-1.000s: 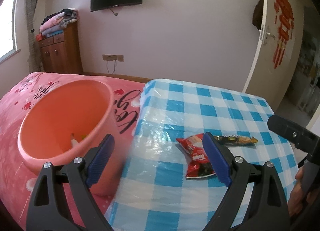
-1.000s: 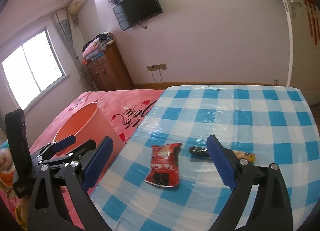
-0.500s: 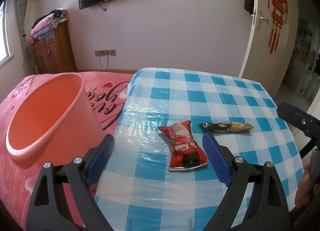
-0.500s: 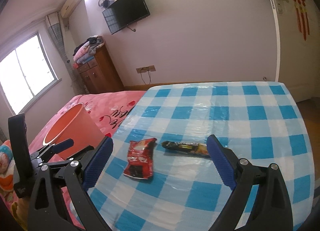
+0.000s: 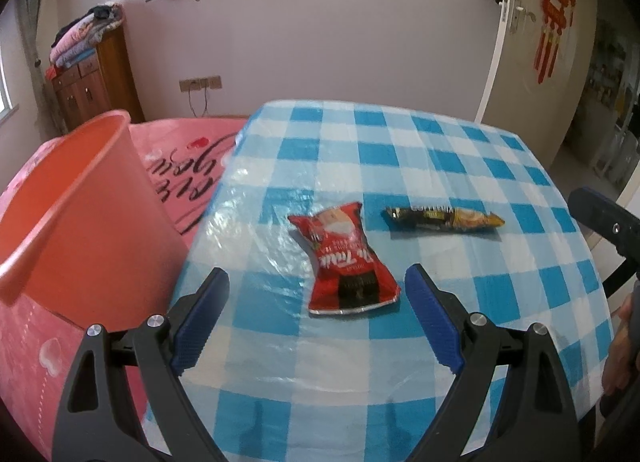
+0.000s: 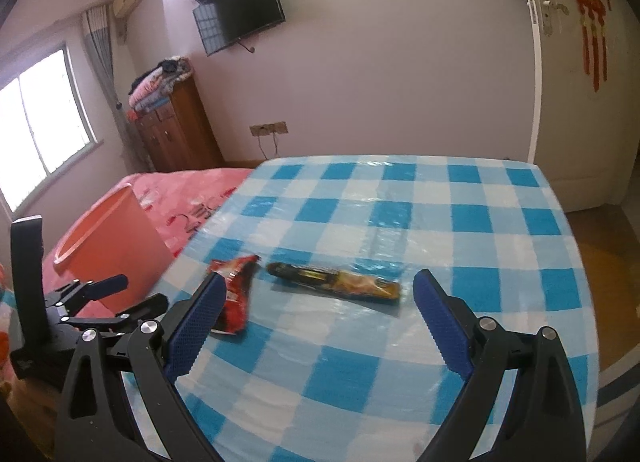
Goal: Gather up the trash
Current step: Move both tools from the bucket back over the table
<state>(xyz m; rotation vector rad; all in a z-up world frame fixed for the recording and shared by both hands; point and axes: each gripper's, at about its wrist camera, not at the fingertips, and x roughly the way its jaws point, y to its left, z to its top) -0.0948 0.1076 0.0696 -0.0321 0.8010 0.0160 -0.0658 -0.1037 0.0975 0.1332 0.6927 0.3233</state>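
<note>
Now lying flat on the checked counter [image 5: 440,149]: red snack packet [image 5: 345,258], long axis running near-to-far; dark wrapper bar [image 5: 442,217] lengthwise left-to-right, beside it. Both closer than before. Left tool [image 5: 316,314] and right tool [image 6: 316,316] spread wide, holding nothing. Orange bin [image 5: 80,221] shifted leftward.

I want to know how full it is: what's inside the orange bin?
Only the orange bin and its bare inner wall near the rim show; its bottom and any contents are hidden at this angle.
</note>
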